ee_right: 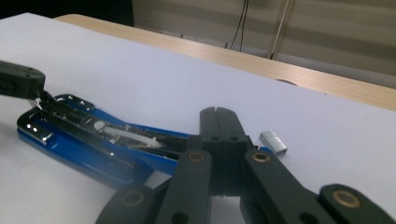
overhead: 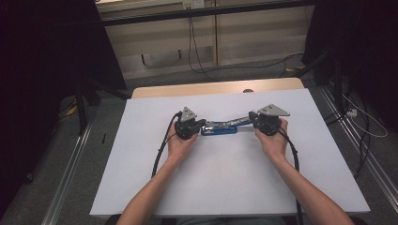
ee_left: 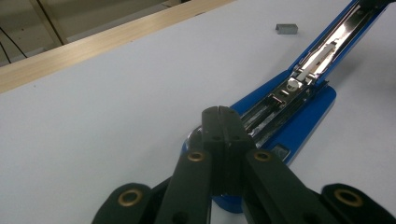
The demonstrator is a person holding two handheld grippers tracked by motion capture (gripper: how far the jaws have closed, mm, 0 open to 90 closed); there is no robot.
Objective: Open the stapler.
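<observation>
White tabletop (overhead: 225, 178) bears opened blue stapler (overhead: 218, 128) lying left-right.

No text, label, brand, number or sign could be read in any view. The stapler (ee_left: 299, 112) bore a small pale patch on its blue base in the left gripper view, too blurred to make out.
</observation>
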